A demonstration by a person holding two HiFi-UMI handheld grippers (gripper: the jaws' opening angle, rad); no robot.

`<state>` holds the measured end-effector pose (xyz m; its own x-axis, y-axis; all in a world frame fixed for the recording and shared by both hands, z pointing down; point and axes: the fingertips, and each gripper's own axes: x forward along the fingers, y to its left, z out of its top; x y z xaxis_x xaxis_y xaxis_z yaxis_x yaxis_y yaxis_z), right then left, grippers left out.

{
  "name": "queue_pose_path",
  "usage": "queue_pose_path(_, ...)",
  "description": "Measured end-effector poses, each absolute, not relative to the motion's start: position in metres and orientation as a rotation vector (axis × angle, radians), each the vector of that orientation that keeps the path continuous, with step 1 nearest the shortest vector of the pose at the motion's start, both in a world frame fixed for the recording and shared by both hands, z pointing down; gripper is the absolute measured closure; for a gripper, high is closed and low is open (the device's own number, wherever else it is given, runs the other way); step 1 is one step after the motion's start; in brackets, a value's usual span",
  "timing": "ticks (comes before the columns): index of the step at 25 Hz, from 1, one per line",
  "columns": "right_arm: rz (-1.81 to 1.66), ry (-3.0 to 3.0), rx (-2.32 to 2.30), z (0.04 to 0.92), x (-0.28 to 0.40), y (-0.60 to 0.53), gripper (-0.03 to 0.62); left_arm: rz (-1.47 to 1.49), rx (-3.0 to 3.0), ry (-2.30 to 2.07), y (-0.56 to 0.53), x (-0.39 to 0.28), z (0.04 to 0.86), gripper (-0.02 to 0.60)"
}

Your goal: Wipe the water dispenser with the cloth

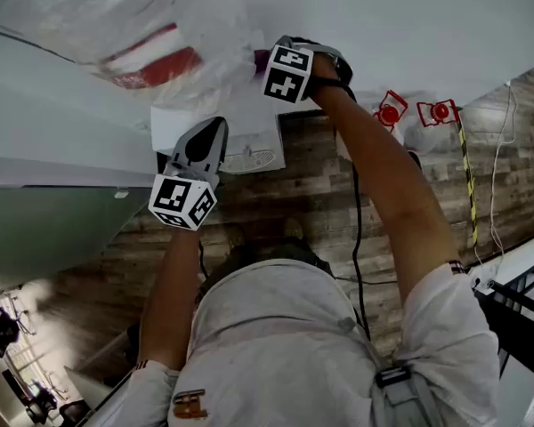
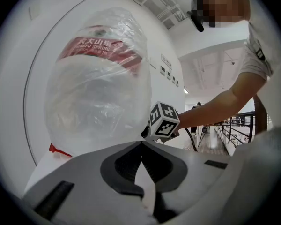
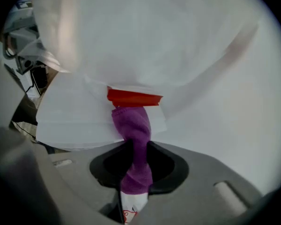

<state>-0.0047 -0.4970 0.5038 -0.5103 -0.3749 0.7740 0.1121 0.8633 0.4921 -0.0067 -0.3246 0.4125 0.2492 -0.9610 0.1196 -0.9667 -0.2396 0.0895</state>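
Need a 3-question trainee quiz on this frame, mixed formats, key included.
1. True or false: the left gripper has no cloth between its jaws.
2. What is the right gripper clamping?
A) a purple cloth
B) a yellow sponge
C) nothing
3. Fill in: the cloth's tip reaches up to the ____ collar at the foot of the clear plastic-wrapped water bottle, which stands on the white water dispenser.

Key: 1 true; 2 A; 3 red.
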Motion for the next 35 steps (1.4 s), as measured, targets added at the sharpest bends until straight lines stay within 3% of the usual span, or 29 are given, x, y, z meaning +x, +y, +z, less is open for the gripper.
queue_pose_path(22,-0.738,-2.068,0.197,0.503,-0.065,-0.579,0.500,0.080,2.328,-1.844,-0.347,-0.012,0.420,0.583)
queue_pose_path(35,-0.809,-2.085,0.410,0.489,-0.044,-0.590,0.500,0.053,2.349,-1.837,-0.345,-0.014,0.419,0.583)
